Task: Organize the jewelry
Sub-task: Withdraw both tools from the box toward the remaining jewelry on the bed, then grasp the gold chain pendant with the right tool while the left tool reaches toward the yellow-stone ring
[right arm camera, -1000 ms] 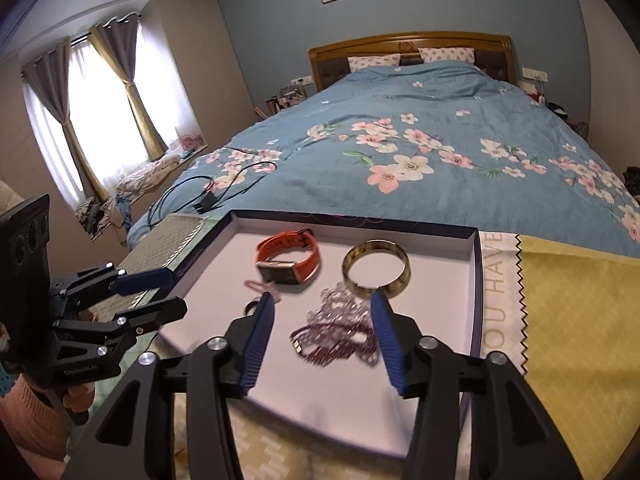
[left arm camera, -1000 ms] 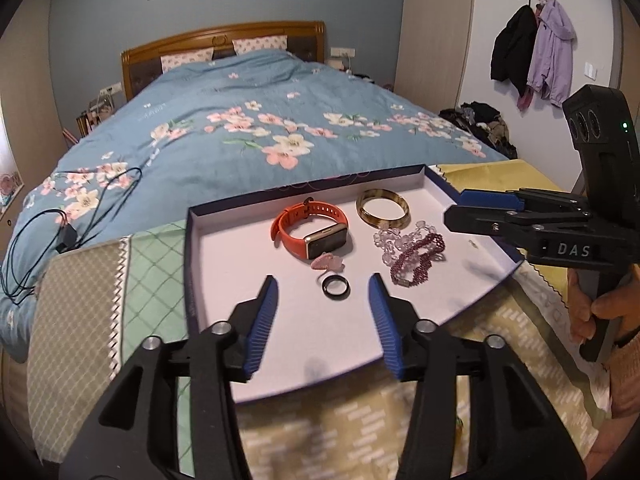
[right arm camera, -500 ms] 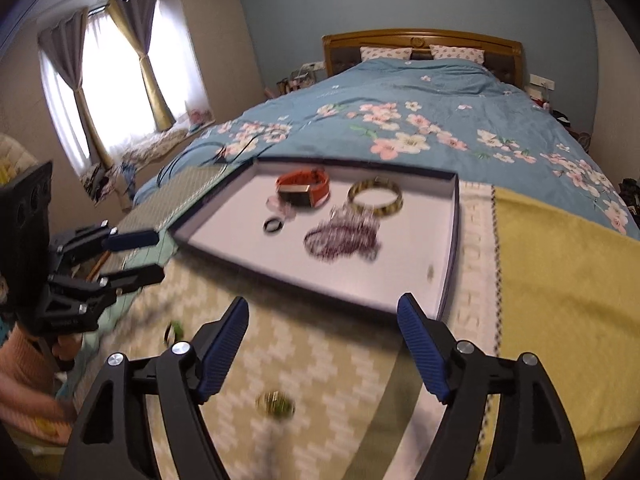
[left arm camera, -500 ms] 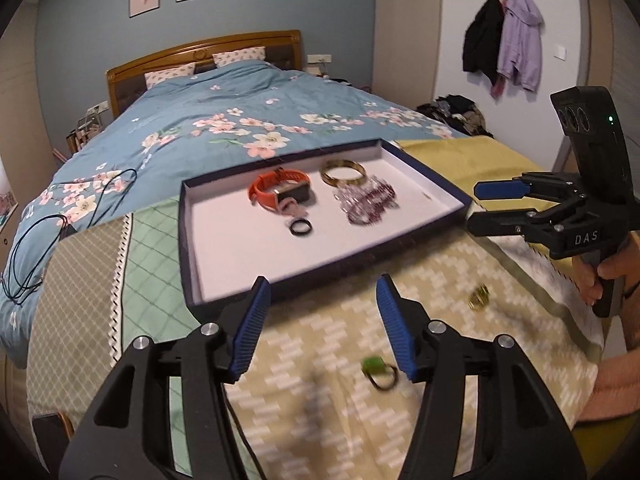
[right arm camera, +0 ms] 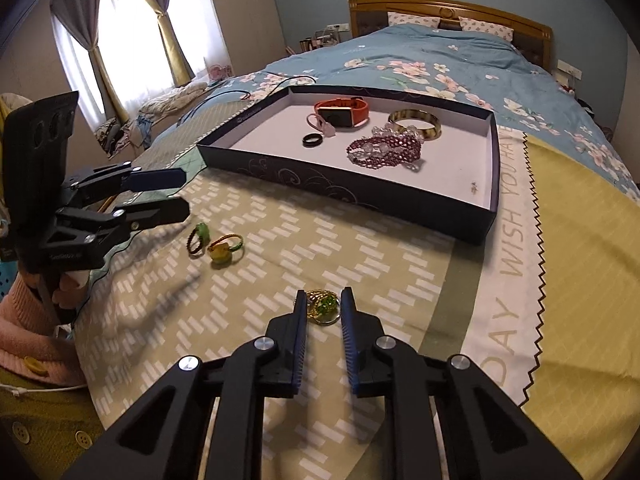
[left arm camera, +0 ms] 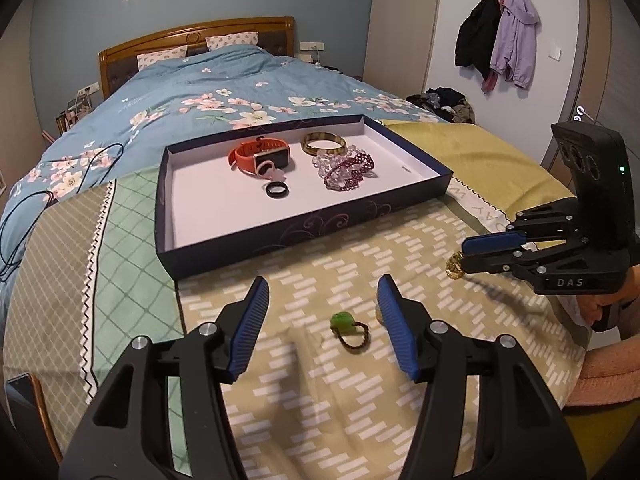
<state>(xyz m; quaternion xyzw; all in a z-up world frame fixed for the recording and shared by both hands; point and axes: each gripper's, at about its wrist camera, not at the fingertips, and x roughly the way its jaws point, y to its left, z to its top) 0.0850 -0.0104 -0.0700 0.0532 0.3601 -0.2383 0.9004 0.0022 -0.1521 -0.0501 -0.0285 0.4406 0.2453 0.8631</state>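
Right gripper [right arm camera: 323,307]: jaws closing around the gold ring with a green stone [right arm camera: 322,306], which lies on the patterned cloth [right arm camera: 360,264]; whether the pads press it yet, I cannot tell.
Left gripper [left arm camera: 322,300]: jaws apart, nothing held, low over the green-stone ring [left arm camera: 349,327], which sits between the fingers in its own view.
Yellow-stone ring [right arm camera: 224,249]: on the cloth just beside the green-stone ring.
Tray [left arm camera: 256,236]: dark blue, shallow, white inside, farther back on the bed.
Tray contents: black ring [left arm camera: 277,190], orange smartwatch [left arm camera: 259,155], amber bangle [left arm camera: 323,143], purple bead bracelets [left arm camera: 349,168].
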